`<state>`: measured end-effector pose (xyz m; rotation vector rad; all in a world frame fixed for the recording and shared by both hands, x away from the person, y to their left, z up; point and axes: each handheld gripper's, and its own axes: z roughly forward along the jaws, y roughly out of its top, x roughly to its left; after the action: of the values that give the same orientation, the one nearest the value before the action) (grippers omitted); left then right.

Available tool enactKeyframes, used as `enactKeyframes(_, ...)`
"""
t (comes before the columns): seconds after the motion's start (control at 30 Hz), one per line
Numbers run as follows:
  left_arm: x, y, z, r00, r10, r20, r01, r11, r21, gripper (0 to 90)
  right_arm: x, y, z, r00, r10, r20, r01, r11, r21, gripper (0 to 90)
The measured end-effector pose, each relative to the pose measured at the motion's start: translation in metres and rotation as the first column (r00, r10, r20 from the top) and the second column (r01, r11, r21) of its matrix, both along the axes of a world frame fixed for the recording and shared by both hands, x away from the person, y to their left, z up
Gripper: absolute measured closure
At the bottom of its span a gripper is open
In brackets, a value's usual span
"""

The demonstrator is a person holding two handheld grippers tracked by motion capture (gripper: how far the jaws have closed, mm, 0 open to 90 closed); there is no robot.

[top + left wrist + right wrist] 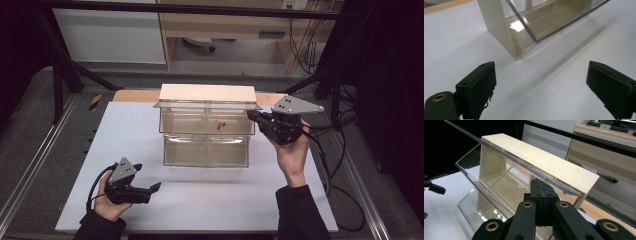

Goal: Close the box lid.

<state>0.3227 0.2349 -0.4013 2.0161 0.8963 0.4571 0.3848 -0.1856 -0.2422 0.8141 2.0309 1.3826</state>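
Meanwhile, the left gripper (156, 187) lay low near the table's (210, 200) front-left corner, jaws released. The right gripper (251, 114), jaws clenched, empty, touched the clear bin's (206, 131) upper right edge mid-table; no writing legible.

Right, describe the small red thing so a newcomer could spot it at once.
On the white table stands a clear two-tier bin cabinet with a cream top. Look into its upper tier, right of centre: the small red item lies there, the one spot of colour among bare clear compartments.
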Motion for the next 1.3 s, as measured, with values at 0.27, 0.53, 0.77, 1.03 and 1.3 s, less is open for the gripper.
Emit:
enactKeyframes(0.27,-0.001,0.007,-0.011,0.9998,0.013,-0.013,-0.013,0.9999,0.005,8.7,-0.002,0.000,-0.009,0.9998,0.003,-0.018,-0.003,1.000,0.001,90.0)
enactKeyframes(0.53,-0.001,0.011,-0.018,0.9997,0.017,-0.020,-0.017,0.9998,0.009,8.7,-0.007,0.000,-0.018,0.9997,0.007,-0.026,-0.007,1.000,0.000,90.0)
enactKeyframes(0.77,0.000,0.013,-0.021,0.9995,0.021,-0.023,-0.021,0.9998,0.007,8.7,-0.013,-0.001,-0.024,0.9994,0.010,-0.034,-0.010,1.000,0.007,90.0)
enactKeyframes(1.03,0.001,0.016,-0.024,0.9990,0.034,-0.027,-0.034,0.9994,0.002,8.7,-0.018,-0.003,-0.034,0.9991,0.008,-0.043,-0.008,1.000,0.000,90.0)
enactKeyframes(1.3,0.001,0.017,-0.026,0.9991,0.032,-0.028,-0.031,0.9993,0.019,8.8,-0.023,-0.005,-0.044,0.9982,0.010,-0.059,-0.010,1.000,0.003,90.0)
